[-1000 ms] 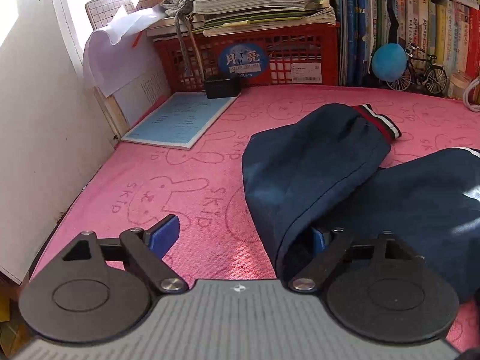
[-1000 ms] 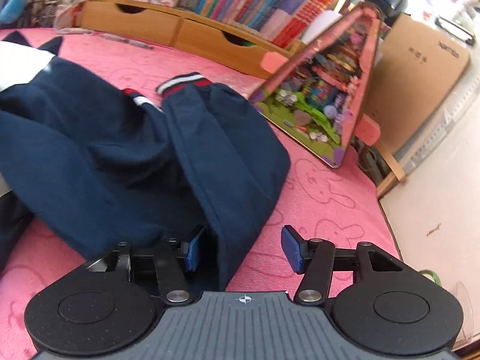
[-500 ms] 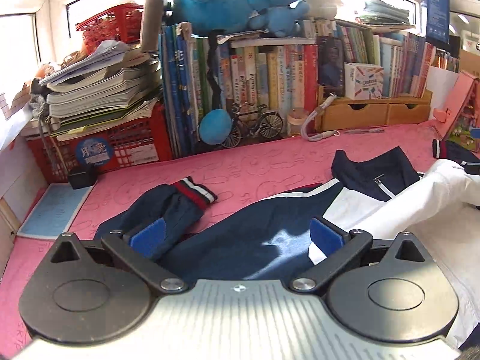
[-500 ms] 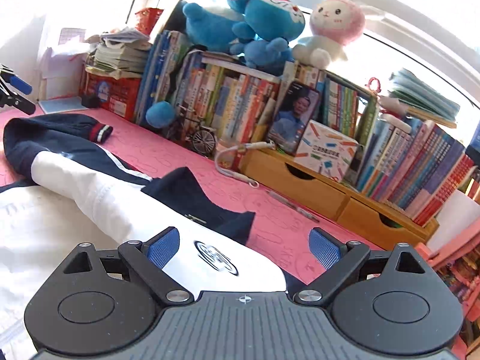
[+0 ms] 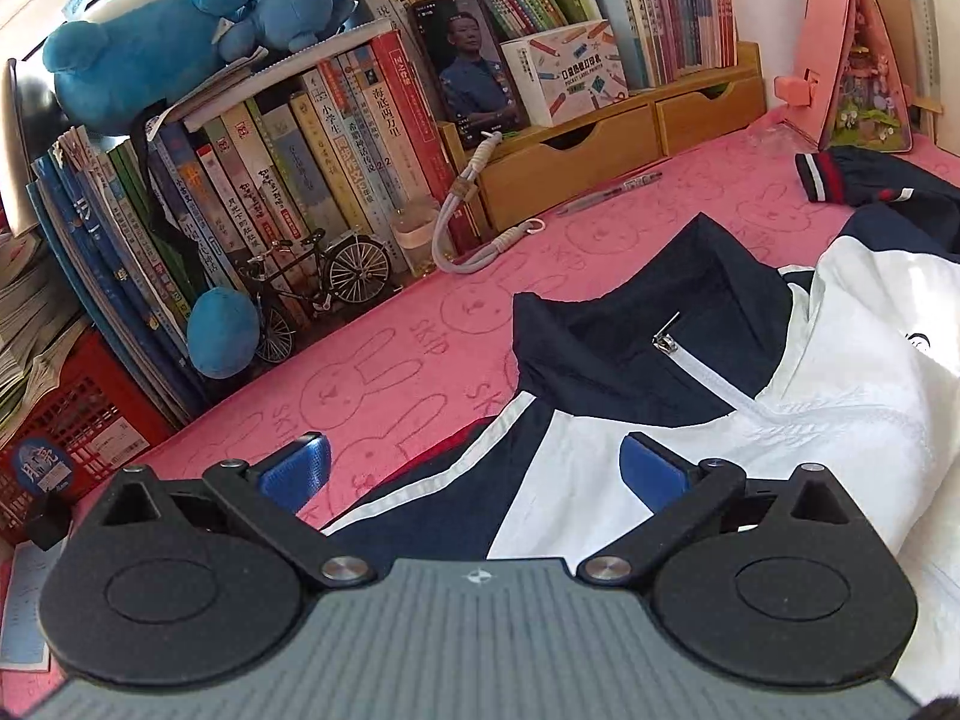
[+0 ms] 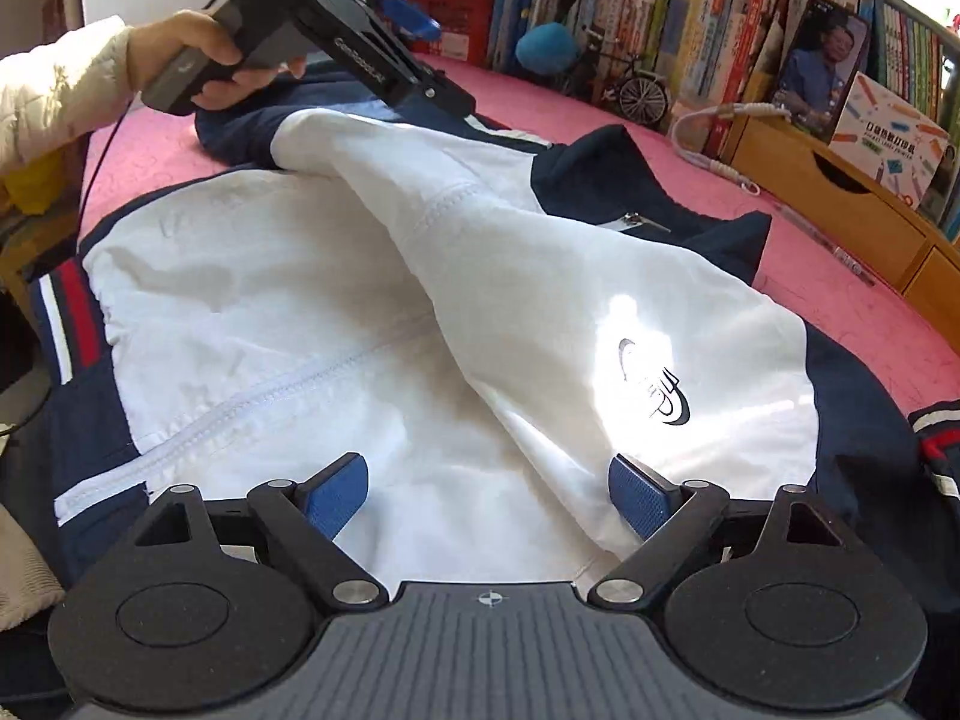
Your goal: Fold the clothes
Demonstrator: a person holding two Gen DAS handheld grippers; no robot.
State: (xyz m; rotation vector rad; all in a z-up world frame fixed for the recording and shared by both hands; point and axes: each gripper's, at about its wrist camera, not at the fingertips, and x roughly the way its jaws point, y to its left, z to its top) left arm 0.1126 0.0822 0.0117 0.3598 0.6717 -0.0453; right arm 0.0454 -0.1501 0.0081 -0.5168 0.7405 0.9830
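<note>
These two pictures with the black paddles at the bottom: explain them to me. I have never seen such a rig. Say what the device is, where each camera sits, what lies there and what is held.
Each picture comes from a camera mounted on a hand-held gripper, looking forward along its two blue-padded fingers. No robot: a person carries one in each hand.

The left view shows the left gripper, open and gripping nothing, above a navy and white jacket lying on a pink rabbit-print cover.

The right view shows the right gripper over the jacket's white front. Its jaws are closing slightly, but the pads pinch no cloth. At upper left of that view, the person's hand holds the left gripper.

Books and blue plush toys line the back.
</note>
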